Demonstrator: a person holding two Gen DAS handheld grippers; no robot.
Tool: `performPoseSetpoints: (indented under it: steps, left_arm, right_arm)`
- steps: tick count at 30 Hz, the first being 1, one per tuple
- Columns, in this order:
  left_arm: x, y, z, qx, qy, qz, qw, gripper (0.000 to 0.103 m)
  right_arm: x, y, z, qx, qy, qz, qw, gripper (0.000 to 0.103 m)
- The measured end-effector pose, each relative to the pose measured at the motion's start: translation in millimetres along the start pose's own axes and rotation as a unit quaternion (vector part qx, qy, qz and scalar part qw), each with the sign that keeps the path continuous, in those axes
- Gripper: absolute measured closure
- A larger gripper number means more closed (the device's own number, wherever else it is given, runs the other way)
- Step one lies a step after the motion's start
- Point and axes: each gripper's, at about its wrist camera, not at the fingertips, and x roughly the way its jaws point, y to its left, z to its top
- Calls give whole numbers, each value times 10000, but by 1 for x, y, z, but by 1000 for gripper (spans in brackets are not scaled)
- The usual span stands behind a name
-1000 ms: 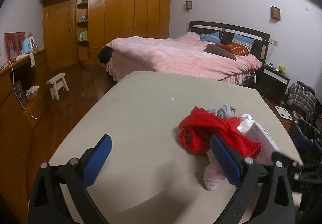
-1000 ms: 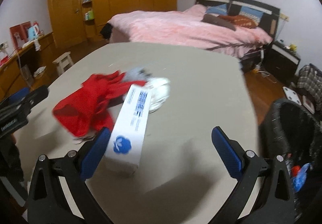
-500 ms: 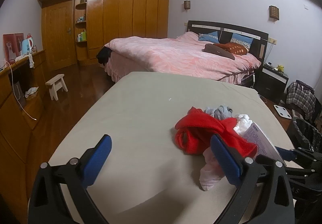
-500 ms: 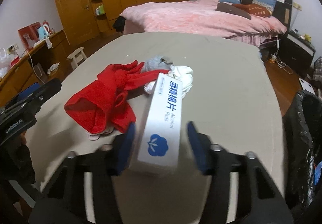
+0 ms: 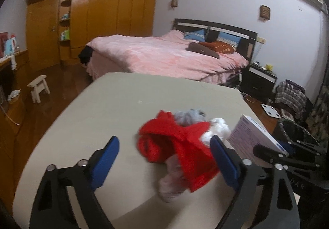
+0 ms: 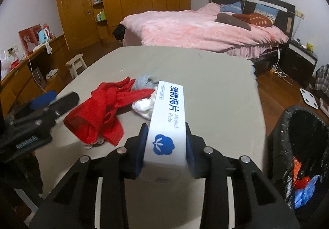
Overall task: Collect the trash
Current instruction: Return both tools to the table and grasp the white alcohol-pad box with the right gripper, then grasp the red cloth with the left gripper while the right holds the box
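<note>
Your right gripper [image 6: 166, 146] is clamped on the near end of the long white alcohol-pad box with blue print [image 6: 168, 122], which fills the lower middle of the right wrist view and points away over the beige tabletop [image 6: 216, 89]. In the left wrist view the same box [image 5: 253, 140] shows at the right edge, apparently raised off the table. So you are in the carrying step: one piece of trash is gripped and not yet binned.

The black-lined trash bin [image 6: 302, 146] stands at the lower right of the right wrist view, beside the table edge, with coloured scraps already inside. Your next move, I judge, is to swing the box rightward over that opening and let go only once it is clear of the rim.

Your left gripper [image 5: 164, 159] hangs with its jaws wide and nothing between them, low in its frame, near the crumpled red cloth [image 5: 176, 146]. A white wad [image 6: 144, 105] and a grey bundle [image 6: 144, 80] lie touching that cloth.
</note>
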Motion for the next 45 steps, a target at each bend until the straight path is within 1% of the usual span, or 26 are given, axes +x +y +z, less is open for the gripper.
performPoseSetpoints:
  steps: [2, 3, 5, 7, 9, 10, 11, 12, 14, 16, 17, 20, 24, 33, 36, 39, 41, 45]
  left_arm:
    - [10, -6, 0, 13, 167, -143, 9998, 35]
    - [13, -8, 0, 8, 219, -182, 9996, 38]
    - [21, -13, -1, 9, 366, -252, 9990, 47]
    - [26, -15, 0, -12, 422, -283, 9987, 52]
    - [31, -17, 2, -27, 456, -280, 9986, 60]
    - [34, -18, 3, -23, 491, -283, 9984, 70]
    - [37, -19, 4, -4, 534, -291, 9981, 77]
    - [39, -19, 3, 10, 562, -291, 9980, 80]
    - [43, -20, 4, 48, 606, -243, 9979, 93]
    - [42, -21, 5, 24, 548, -234, 9982, 96]
    - [40, -22, 6, 27, 492, -231, 9985, 97]
    - [22, -27, 10, 112, 137, -262, 9995, 98]
    - [6, -32, 17, 109, -91, -386, 9992, 98]
    - [-5, -47, 27, 120, -216, -607, 9978, 98]
    - [2, -52, 22, 174, -89, -602, 9980, 98]
    - [6, -52, 17, 128, 15, -591, 9982, 98]
    - [4, -53, 16, 121, -16, -607, 9981, 98]
    - [-5, -58, 25, 143, -217, -744, 9969, 98]
  right_arm:
    - [-1, -5, 1, 6, -28, -36, 10000, 71]
    - [-1, -7, 2, -5, -43, -65, 10000, 71]
    - [-2, -10, 3, -7, -58, -98, 9999, 71]
    - [-3, -13, 4, 11, -70, -110, 9999, 71]
    - [-3, -16, 4, 5, -91, -123, 9999, 71]
    - [-3, -17, 4, 1, -97, -125, 9999, 71]
    - [-4, -18, 5, -1, -108, -127, 9999, 71]
    - [-4, -19, 5, 5, -114, -121, 9999, 71]
    - [-5, -20, 6, 19, -128, -104, 9999, 71]
    - [-6, -20, 5, -2, -145, -114, 9998, 71]
    - [-6, -21, 6, -20, -153, -119, 9998, 71]
    - [-8, -22, 7, -51, -206, -119, 9997, 71]
    - [-14, -26, 11, -10, -309, -103, 9995, 71]
    - [-29, -40, 20, 75, -492, -218, 9985, 71]
    - [-28, -44, 20, 104, -454, -256, 9986, 71]
    - [-23, -46, 16, 154, -367, -270, 9988, 71]
    - [-24, -47, 16, 180, -364, -259, 9988, 71]
    - [-29, -48, 20, 160, -471, -260, 9984, 71]
